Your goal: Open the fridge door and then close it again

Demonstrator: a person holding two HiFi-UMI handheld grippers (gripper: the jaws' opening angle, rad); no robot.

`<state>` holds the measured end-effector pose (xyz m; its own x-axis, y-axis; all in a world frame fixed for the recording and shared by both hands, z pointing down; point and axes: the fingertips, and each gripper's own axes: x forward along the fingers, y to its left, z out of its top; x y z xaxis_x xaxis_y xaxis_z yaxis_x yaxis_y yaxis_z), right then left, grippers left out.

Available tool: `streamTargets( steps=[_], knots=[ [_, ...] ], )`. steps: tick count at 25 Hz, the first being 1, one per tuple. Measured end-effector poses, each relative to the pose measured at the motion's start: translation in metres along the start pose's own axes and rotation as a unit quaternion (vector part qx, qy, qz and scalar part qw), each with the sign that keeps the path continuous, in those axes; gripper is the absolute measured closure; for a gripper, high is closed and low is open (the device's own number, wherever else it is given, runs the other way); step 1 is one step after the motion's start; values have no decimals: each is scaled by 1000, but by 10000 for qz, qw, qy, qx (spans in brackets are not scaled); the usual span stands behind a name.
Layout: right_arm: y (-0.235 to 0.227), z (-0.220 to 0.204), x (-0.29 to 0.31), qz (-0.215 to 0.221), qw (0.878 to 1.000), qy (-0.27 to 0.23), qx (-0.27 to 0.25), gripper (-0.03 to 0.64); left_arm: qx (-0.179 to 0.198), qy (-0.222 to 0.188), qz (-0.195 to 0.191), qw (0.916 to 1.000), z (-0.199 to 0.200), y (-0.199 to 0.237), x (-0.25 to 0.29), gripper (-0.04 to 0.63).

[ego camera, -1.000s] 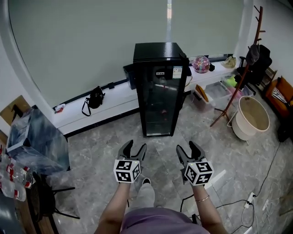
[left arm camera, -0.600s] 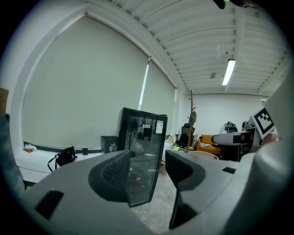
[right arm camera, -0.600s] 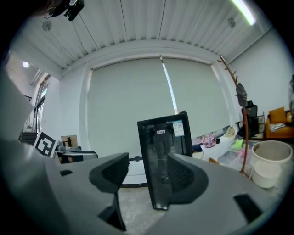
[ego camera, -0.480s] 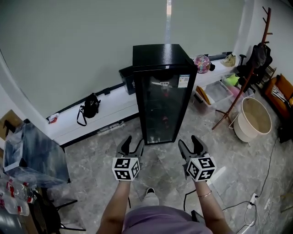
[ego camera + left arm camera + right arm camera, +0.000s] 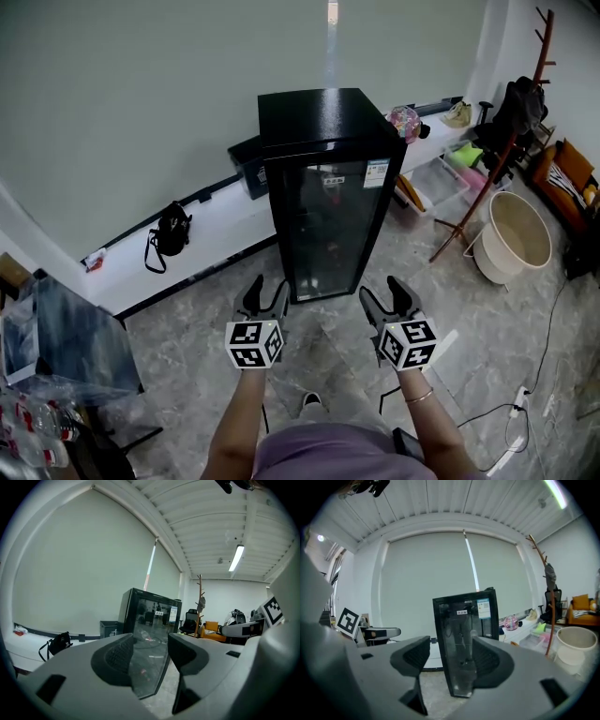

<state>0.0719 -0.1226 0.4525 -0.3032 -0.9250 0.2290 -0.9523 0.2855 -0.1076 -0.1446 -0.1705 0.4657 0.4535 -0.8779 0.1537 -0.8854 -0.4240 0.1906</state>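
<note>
Two grippers show in the head view, held side by side over a grey floor (image 5: pixel 216 328). The left gripper (image 5: pixel 269 292) and right gripper (image 5: pixel 384 298) both point at a black fridge (image 5: pixel 323 112). It stands ahead of them, apart from both, with its back to a white ledge (image 5: pixel 234 220) along a pale wall (image 5: pixel 169 94). Its glass door (image 5: pixel 328 230) is shut and faces the person. A black bag (image 5: pixel 169 230) sits on the ledge to the left of the fridge. To the right, a cream tub (image 5: pixel 514 234) rests on the floor near a coat rack (image 5: pixel 536 66).

From the left gripper view, the left gripper (image 5: pixel 150 653) has its fingers spread, though they have just been closing a little. Nothing is between them. The fridge (image 5: pixel 143 613) shows through the gap, farther off, with its door seen at an angle. The bag (image 5: pixel 58 641) lies low at the left, and the coat rack (image 5: pixel 200 606) stands beyond the fridge.

From the right gripper view, the right gripper (image 5: pixel 451 654) also has its fingers spread, and they have just been opening further. Nothing is pinched here either. The fridge (image 5: pixel 464 630) stands upright straight ahead, framed by the gap but not touched, with its door closed. The tub (image 5: pixel 576 644) is at the right edge.
</note>
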Motion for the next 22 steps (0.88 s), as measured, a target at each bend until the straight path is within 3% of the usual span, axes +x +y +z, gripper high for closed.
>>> streamTargets(
  steps=[22],
  knots=[
    [-61,36,131,438,9990,9,-49,342,104,28,442,9990,21,46,122,376]
  ],
)
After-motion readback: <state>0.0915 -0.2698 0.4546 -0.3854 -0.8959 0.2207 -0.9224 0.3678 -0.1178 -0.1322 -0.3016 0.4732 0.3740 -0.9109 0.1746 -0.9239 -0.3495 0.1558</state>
